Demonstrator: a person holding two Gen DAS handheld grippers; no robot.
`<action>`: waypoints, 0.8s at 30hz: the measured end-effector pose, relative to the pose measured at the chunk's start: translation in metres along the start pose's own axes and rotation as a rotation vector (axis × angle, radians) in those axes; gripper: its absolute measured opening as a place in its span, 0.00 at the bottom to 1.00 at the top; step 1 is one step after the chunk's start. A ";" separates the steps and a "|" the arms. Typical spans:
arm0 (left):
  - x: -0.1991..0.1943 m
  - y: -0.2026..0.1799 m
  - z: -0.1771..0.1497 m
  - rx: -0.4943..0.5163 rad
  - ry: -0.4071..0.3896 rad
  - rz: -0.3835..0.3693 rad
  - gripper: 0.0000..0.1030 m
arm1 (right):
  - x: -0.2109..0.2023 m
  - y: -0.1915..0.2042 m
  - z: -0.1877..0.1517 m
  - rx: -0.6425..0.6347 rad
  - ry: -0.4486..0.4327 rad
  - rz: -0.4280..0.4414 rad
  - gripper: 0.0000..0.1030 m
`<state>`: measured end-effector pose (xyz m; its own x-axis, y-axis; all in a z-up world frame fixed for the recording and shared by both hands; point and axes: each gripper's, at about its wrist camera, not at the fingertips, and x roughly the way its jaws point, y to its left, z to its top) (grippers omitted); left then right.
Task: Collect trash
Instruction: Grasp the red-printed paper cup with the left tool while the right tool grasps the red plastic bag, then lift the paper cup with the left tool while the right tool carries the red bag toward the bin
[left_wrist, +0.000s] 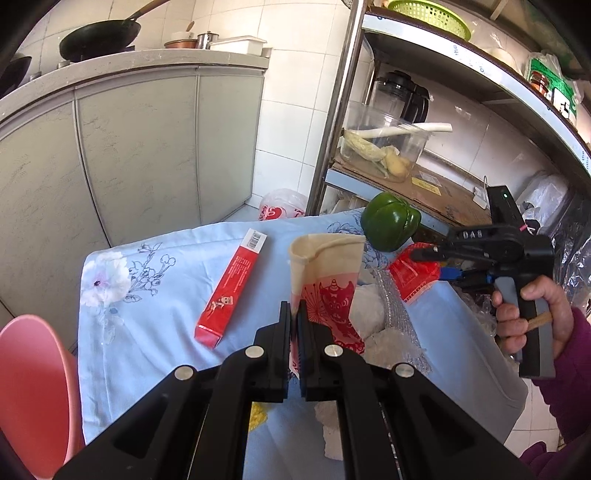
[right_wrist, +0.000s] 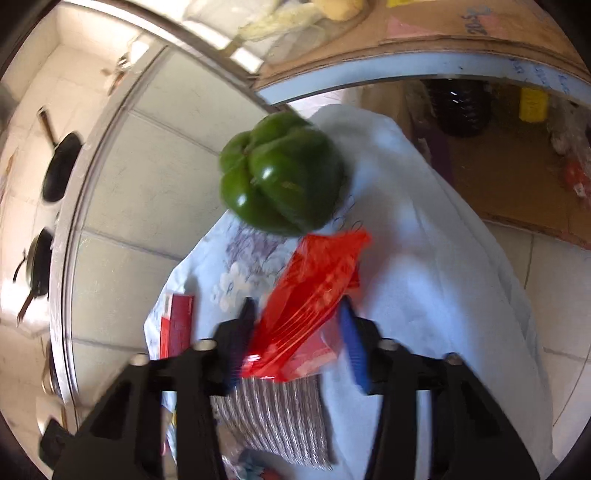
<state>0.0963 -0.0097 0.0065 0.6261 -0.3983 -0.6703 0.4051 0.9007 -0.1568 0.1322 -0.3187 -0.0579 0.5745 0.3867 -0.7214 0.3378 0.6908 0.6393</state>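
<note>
My left gripper is shut on the edge of a cream cloth bag with a red print, which stands upright with its mouth open. To its right, a hand holds my right gripper at a red plastic wrapper. In the right wrist view the red plastic wrapper sits pleated between the jaws of the right gripper, with both pads against it. A green pepper lies just beyond the wrapper. Bubble wrap and crumpled white paper lie beside the bag.
A blue flowered cloth covers the small table. A long red box lies left of the bag. A pink chair stands at the near left, a metal shelf rack behind the table, and grey cabinets at the back left.
</note>
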 end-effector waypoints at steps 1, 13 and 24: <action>-0.003 0.001 -0.001 -0.008 -0.003 0.003 0.03 | -0.003 0.003 -0.006 -0.036 -0.008 -0.010 0.31; -0.039 0.006 -0.024 -0.123 -0.029 0.099 0.03 | -0.059 0.056 -0.077 -0.486 -0.141 0.040 0.20; -0.056 0.011 -0.040 -0.202 -0.042 0.195 0.03 | -0.059 0.088 -0.123 -0.704 -0.169 0.030 0.20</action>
<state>0.0390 0.0293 0.0136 0.7081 -0.2175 -0.6717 0.1365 0.9756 -0.1720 0.0364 -0.2053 0.0084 0.7027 0.3511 -0.6189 -0.2075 0.9331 0.2938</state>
